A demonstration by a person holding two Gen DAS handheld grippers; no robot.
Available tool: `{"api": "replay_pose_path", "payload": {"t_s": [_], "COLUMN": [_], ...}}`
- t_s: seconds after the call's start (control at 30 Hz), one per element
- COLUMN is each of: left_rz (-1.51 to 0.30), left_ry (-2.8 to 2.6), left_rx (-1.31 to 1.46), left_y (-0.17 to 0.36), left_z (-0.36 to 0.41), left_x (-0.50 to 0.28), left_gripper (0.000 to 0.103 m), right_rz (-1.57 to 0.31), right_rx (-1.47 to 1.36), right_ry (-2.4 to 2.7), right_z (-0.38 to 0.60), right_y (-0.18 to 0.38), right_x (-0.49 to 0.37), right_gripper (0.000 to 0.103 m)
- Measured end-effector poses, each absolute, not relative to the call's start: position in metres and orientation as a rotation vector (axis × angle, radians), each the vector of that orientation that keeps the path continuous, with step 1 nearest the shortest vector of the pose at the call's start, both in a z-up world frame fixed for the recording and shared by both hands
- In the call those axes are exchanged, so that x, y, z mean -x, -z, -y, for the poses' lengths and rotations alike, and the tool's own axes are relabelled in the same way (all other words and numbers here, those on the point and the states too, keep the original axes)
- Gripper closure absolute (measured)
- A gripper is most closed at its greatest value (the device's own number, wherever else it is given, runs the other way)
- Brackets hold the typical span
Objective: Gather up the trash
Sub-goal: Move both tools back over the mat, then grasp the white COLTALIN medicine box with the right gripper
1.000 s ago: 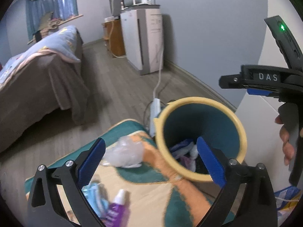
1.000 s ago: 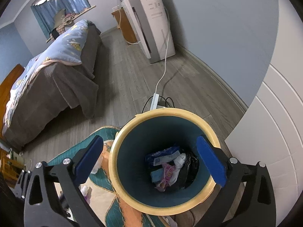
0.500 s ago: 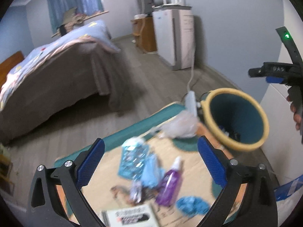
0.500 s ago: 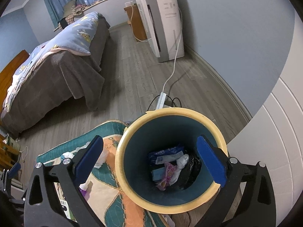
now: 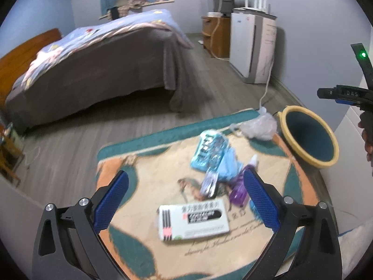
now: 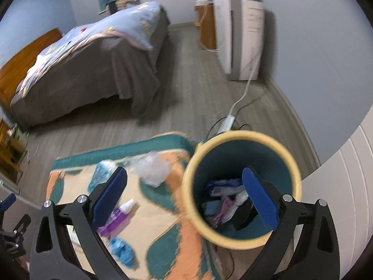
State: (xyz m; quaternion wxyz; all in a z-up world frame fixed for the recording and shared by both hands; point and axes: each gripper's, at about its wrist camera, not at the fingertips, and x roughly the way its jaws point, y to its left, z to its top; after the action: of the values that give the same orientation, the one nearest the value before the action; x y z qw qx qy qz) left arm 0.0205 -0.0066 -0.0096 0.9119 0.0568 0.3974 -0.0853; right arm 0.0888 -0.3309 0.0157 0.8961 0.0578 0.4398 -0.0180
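A teal bin with a yellow rim (image 5: 310, 137) (image 6: 242, 186) stands at the rug's right edge and holds wrappers (image 6: 223, 200). Trash lies on the patterned rug (image 5: 149, 177): a white box (image 5: 193, 219), a purple spray bottle (image 5: 240, 186) (image 6: 116, 219), a light blue packet (image 5: 208, 150), a crumpled clear bag (image 5: 258, 124) (image 6: 151, 170) and a blue scrap (image 6: 121, 250). My left gripper (image 5: 185, 203) is open and empty above the white box. My right gripper (image 6: 184, 200) is open and empty above the bin's left rim; its body shows at the right of the left wrist view (image 5: 345, 94).
A bed with a grey cover (image 5: 93, 65) stands to the left across the wood floor. A white appliance (image 5: 251, 46) stands against the far wall, its cord running to a power strip (image 6: 227, 122) beside the bin. A white panel (image 6: 349, 186) is at right.
My left gripper has swung left and back from the bin and now faces the trash on the rug. My right gripper has drifted left and back over the bin.
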Motion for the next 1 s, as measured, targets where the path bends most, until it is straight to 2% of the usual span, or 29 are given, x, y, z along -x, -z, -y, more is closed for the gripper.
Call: {"api": "replay_pose_path", "payload": {"t_s": [0.37, 0.67, 1.0], "left_rz": [-0.827, -0.909, -0.895], "left_ry": [0.082, 0.007, 0.064], "left_rx": [-0.023, -0.063, -0.069], "left_y": [0.014, 0.050, 0.035], "left_z": [-0.046, -0.083, -0.100], "left_x": [-0.020, -0.047, -0.069], "left_gripper": [0.005, 0.005, 0.005], "right_rz": [-0.994, -1.094, -1.172], "right_rx": [0.074, 0.224, 0.462], "right_ry": [-0.195, -0.356, -0.573], "right_z": [0.217, 0.144, 0.077], "right_y": [0.023, 0.072, 0.132], "right_x": [-0.069, -0.069, -0.052], "right_gripper": [0.006, 0.006, 0.006]}}
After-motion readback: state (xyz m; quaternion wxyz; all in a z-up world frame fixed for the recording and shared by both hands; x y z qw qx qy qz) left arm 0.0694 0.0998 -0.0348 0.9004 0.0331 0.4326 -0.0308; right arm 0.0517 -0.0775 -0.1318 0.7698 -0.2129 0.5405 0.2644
